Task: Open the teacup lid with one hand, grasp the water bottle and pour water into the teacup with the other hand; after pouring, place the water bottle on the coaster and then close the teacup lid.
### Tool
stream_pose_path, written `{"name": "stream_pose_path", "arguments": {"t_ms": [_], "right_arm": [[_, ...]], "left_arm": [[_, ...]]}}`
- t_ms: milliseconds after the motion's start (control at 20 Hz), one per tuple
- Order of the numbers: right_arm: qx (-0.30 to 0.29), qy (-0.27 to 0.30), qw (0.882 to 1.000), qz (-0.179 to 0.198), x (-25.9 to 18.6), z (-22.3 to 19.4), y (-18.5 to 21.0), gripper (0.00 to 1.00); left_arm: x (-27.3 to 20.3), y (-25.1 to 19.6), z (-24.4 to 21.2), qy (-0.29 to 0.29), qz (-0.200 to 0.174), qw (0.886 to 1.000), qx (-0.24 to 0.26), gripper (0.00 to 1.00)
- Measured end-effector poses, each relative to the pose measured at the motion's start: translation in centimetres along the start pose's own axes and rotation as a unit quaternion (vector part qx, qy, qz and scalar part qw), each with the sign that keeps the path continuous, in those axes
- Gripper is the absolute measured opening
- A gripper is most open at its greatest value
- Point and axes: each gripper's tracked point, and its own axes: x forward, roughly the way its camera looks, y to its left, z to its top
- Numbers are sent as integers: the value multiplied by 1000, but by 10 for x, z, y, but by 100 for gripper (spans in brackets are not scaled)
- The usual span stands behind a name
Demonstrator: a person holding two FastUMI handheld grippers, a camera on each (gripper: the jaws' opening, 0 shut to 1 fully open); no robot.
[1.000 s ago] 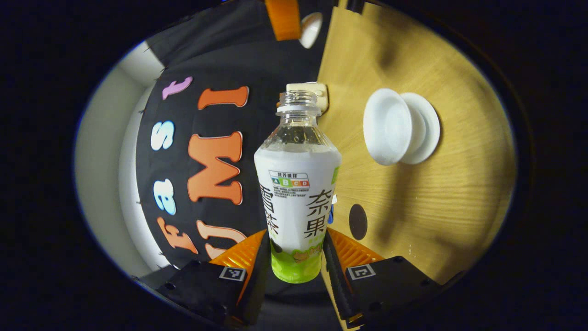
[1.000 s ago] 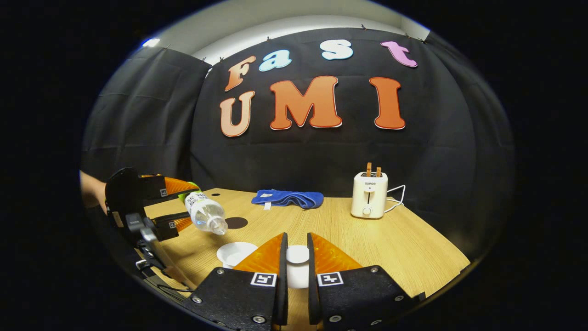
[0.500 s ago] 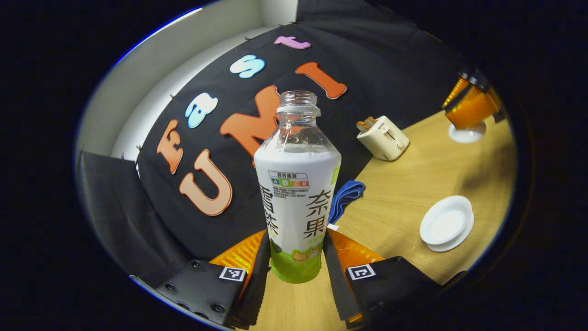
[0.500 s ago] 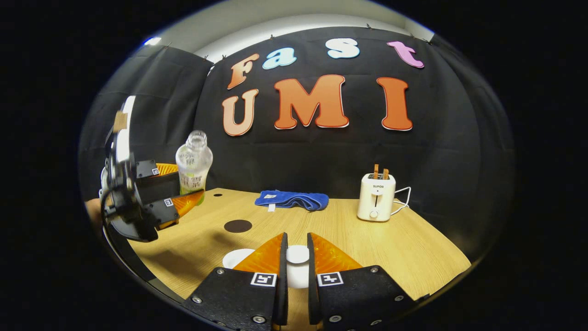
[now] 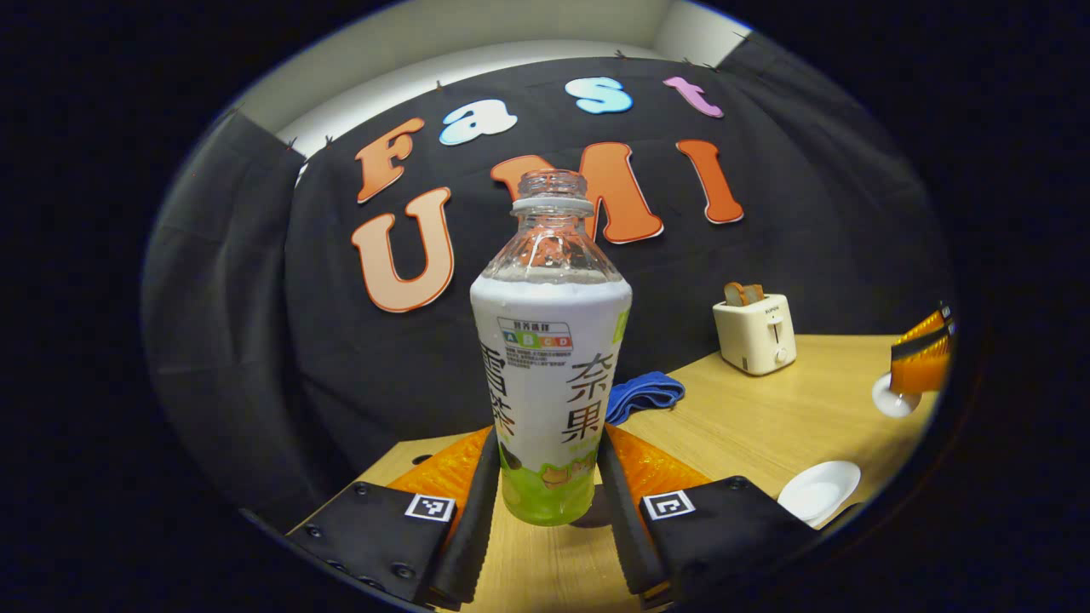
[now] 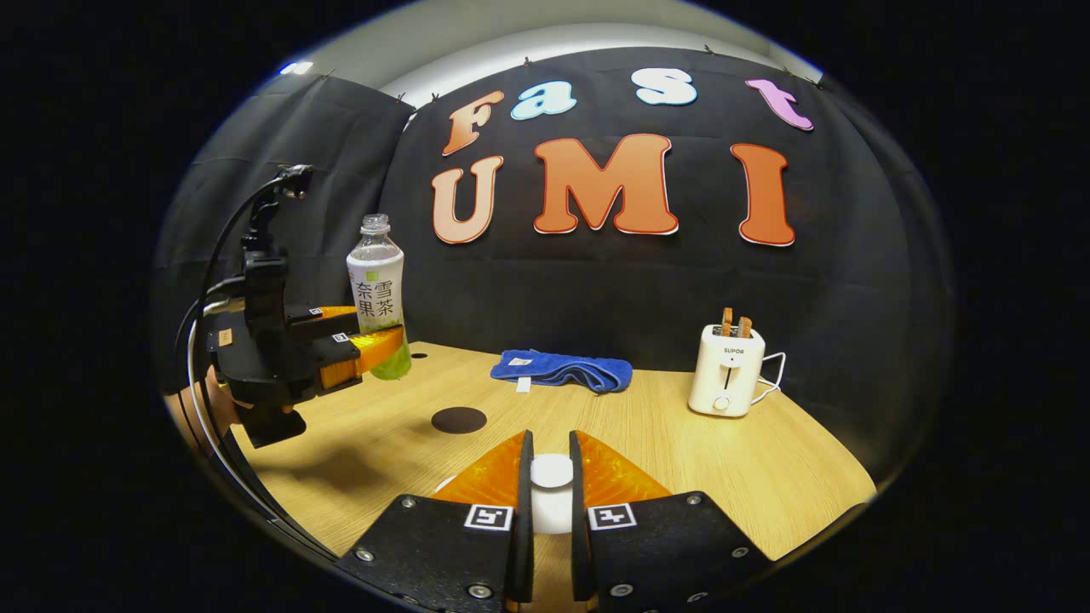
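The left gripper is clamping both orange fingers on the uncapped clear plastic water bottle with the white and green label, holding it upright above the wooden table, behind the dark round coaster. The right gripper is pinching the white teacup lid

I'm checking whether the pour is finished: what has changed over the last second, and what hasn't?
The left gripper has swung the water bottle from tipped over the teacup back to upright, and now holds it above the table, short of the dark coaster. Unchanged: the right gripper stays shut on the teacup lid; the blue cloth and toaster have not moved.
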Motion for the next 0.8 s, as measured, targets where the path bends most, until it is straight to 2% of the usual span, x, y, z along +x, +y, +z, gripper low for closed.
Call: {"name": "stream_pose_path", "arguments": {"t_ms": [50,100,200,250,300,400,550,750,800], "right_arm": [[-2,1,1000,3,1,1,3,18],[-6,1,1000,4,3,2,4,18],[-11,4,1000,8,5,2,7,18],[-11,5,1000,10,6,2,9,18],[-11,7,1000,12,7,1,10,18],[-10,8,1000,16,10,-2,11,18],[-11,12,1000,21,14,-3,14,18],[-10,13,1000,26,17,-5,13,18],[-10,13,1000,25,18,-5,11,18]], "left_arm": [[5,-1,-4,9,-11,1000,-17,63],[11,1,-7,12,-17,999,-32,65],[25,4,-15,28,-26,998,-58,63],[28,5,-20,34,-31,996,-75,66],[35,8,-20,41,-35,994,-91,63],[49,7,-23,51,-40,991,-117,65],[63,5,-38,65,-45,989,-123,63],[79,-9,-60,85,-60,984,-141,68],[85,-14,-66,91,-63,983,-147,63]]}}
